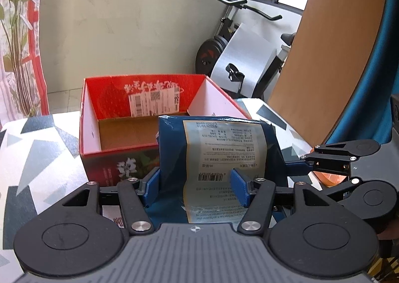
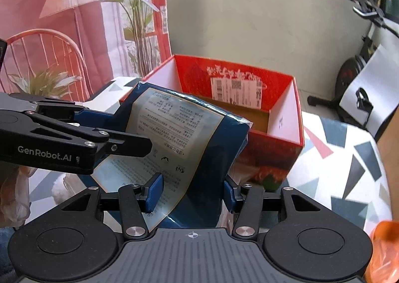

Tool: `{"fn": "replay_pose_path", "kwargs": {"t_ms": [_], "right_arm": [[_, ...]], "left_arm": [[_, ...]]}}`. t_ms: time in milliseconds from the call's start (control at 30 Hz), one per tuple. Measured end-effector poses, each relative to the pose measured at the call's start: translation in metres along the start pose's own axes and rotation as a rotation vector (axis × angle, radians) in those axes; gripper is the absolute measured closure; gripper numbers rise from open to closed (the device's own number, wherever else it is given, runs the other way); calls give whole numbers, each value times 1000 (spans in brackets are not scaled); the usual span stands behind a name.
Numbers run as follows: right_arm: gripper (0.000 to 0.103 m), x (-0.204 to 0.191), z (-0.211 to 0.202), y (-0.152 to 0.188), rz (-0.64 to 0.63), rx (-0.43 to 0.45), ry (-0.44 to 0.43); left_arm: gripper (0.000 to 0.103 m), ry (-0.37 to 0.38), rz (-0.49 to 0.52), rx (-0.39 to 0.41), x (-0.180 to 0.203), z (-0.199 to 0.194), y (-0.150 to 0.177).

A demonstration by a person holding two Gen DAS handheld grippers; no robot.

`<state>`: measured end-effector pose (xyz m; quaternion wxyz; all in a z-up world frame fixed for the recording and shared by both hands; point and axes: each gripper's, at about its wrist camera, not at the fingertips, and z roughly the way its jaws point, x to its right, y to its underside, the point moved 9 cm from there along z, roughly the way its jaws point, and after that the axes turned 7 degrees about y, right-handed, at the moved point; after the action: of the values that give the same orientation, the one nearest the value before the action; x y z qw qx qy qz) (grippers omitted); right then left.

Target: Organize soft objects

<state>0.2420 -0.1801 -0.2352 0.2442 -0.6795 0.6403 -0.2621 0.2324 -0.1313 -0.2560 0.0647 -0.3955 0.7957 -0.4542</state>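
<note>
Both the left gripper [image 1: 195, 188] and right gripper [image 2: 192, 194] grasp the blue packet [image 1: 219, 148], held above the surface just before the red box [image 1: 139, 118]; it looks soft, slippery, best pinched by its sides.

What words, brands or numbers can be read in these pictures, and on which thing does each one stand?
"GenRobot.AI": on the side of the left gripper, seen from the right wrist.
Blue package, pale label: barcode and small print, too small to read.
Red cardboard box, white brush characters inside and outside: upside down, not readable.
Shipping label inside the box: too blurred.
</note>
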Motion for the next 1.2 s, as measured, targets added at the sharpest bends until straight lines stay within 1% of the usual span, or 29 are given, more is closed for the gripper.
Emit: {"fn": "replay_pose_path", "kwargs": {"t_ms": [300, 633, 767, 1000, 1200], "right_arm": [[56, 3, 6, -29, -26, 35, -8], [56, -3, 16, -47, -64, 37, -26], [56, -6, 18, -57, -76, 50, -39], [56, -9, 25, -79, -121, 76, -45], [56, -9, 35, -93, -117, 98, -51]], "left_arm": [[40, -4, -15, 26, -8, -7, -14], [40, -13, -49, 27, -22, -10, -20], [40, -25, -54, 43, -27, -13, -28], [40, -36, -100, 63, -39, -11, -41], [40, -47, -124, 77, -49, -7, -50]]}}
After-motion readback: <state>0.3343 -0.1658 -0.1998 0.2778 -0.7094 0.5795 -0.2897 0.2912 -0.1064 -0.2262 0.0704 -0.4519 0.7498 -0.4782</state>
